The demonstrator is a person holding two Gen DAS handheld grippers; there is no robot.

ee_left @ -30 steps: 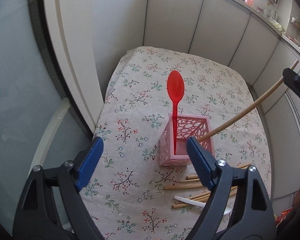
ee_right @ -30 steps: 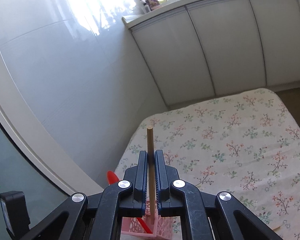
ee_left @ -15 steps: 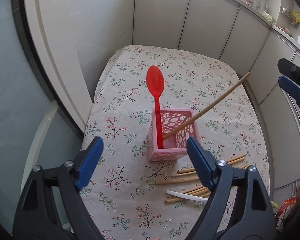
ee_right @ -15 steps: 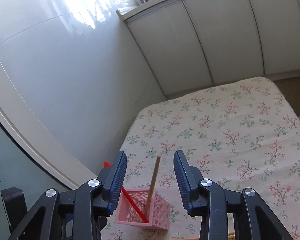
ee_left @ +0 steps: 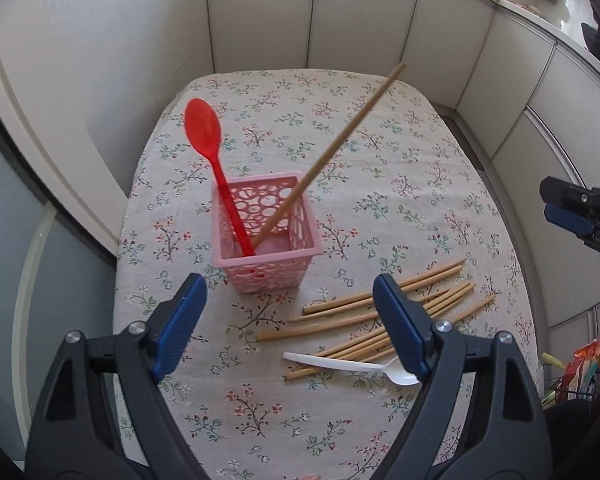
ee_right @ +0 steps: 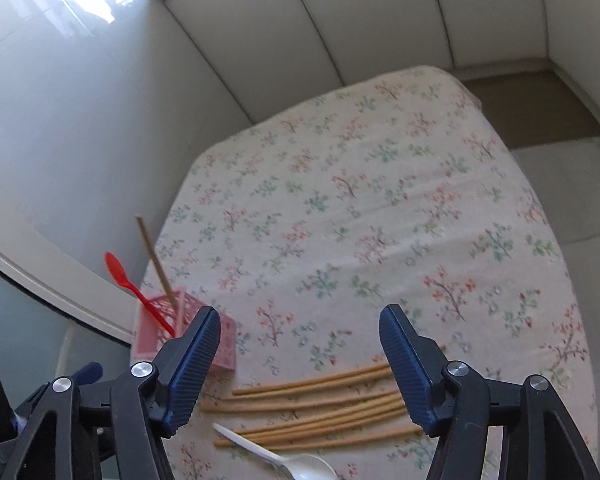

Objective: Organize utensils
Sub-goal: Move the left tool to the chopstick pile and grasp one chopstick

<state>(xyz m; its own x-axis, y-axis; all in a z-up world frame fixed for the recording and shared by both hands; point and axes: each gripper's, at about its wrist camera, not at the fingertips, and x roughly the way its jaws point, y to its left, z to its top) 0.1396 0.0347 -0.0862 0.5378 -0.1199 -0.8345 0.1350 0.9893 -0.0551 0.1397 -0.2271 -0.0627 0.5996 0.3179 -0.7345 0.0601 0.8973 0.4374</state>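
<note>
The table (ee_left: 380, 184) carries a pink basket (ee_left: 266, 236) already propping a red spoon (ee_left: 214, 160) and one chopstick (ee_left: 332, 148) upright. Beside the basket lie loose chopsticks (ee_right: 320, 404) and a white spoon (ee_left: 352, 367), awaiting collection. The right hand-held gripper (ee_right: 300, 364), jaws just opened and empty, hovers over them; the left hand-held gripper (ee_left: 288, 328) waits apart, empty, near the basket.

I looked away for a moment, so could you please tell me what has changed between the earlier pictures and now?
The right hand-held gripper let go of the wooden chopstick; its jaws have just been opening and are now empty, over the loose chopsticks. The chopstick now leans in the pink basket. Unchanged: the red spoon in the basket, the white spoon lying flat, and the left hand-held gripper open.
</note>
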